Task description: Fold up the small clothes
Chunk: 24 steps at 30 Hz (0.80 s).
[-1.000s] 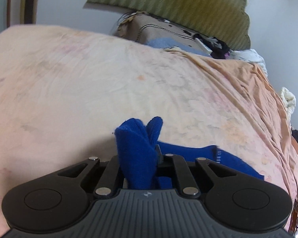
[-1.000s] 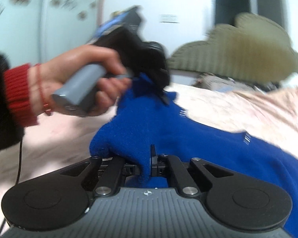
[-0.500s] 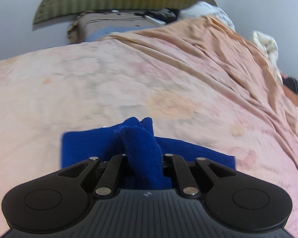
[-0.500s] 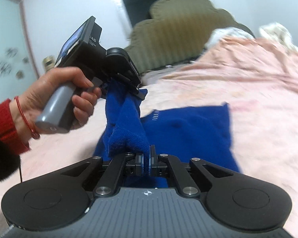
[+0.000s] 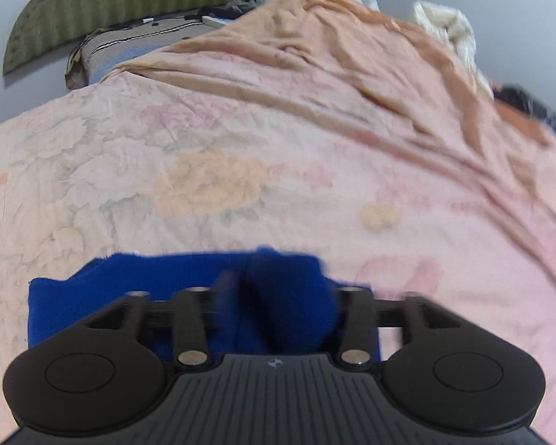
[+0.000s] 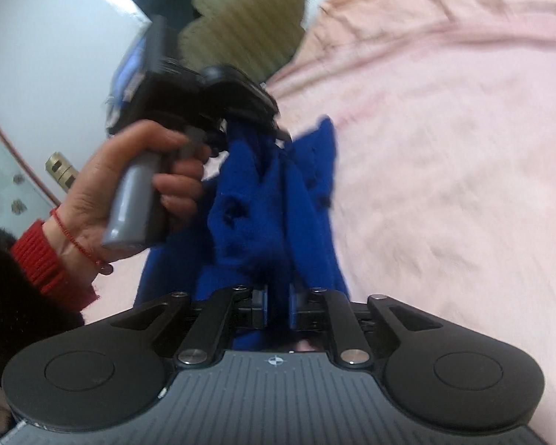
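Right wrist view: right claw [image 6: 278, 306] and left claw [image 6: 267, 126] both clamp the blue garment [image 6: 274, 200]; lower both edges evenly onto the bed [image 6: 444, 148]

Behind the jaws, each gripper body is matte black with a ribbed grey deck, two round discs and silver pivot screws. The left hand [image 6: 137, 185] has bare skin, a red string bracelet [image 6: 79, 244] and a red knit cuff [image 6: 46, 259] under a black sleeve [image 6: 7, 296].
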Each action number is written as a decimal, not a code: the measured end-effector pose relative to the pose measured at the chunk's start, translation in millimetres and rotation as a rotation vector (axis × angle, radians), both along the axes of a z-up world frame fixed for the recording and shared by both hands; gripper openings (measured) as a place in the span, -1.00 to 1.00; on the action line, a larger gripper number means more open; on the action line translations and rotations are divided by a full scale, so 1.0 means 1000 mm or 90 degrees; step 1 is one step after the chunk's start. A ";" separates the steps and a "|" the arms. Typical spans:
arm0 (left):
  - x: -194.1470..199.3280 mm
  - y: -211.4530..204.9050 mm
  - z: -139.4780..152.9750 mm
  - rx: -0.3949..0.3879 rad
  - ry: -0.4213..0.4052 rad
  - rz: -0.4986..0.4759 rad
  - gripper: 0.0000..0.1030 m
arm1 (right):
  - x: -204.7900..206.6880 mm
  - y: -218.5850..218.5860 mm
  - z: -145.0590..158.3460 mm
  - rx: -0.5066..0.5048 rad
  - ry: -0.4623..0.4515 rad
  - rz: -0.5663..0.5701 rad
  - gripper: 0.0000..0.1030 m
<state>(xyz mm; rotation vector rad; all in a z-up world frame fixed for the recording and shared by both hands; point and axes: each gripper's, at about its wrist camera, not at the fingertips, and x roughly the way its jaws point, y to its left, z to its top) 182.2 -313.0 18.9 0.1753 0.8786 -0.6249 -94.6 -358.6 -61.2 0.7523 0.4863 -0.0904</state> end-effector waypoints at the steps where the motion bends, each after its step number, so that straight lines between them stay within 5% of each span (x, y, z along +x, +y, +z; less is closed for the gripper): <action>1: 0.003 0.005 0.006 -0.020 -0.005 0.017 0.43 | -0.002 -0.004 -0.003 0.021 -0.004 0.000 -0.55; 6: 0.022 0.052 0.033 -0.111 0.022 0.078 0.55 | -0.005 -0.018 -0.004 0.083 -0.027 0.003 -0.14; 10: 0.019 0.093 0.039 -0.106 0.032 0.091 0.55 | -0.008 -0.026 -0.008 0.140 -0.045 -0.011 -0.04; 14: -0.016 0.135 0.028 -0.046 -0.013 0.059 0.55 | -0.010 -0.029 -0.008 0.150 -0.027 -0.025 -0.70; 20: -0.081 0.188 0.020 -0.040 -0.052 0.008 0.56 | -0.021 -0.037 -0.016 0.280 -0.061 -0.005 -0.76; 24: -0.110 0.200 0.009 -0.016 -0.056 -0.038 0.56 | -0.029 -0.037 -0.012 0.236 -0.024 -0.014 -0.78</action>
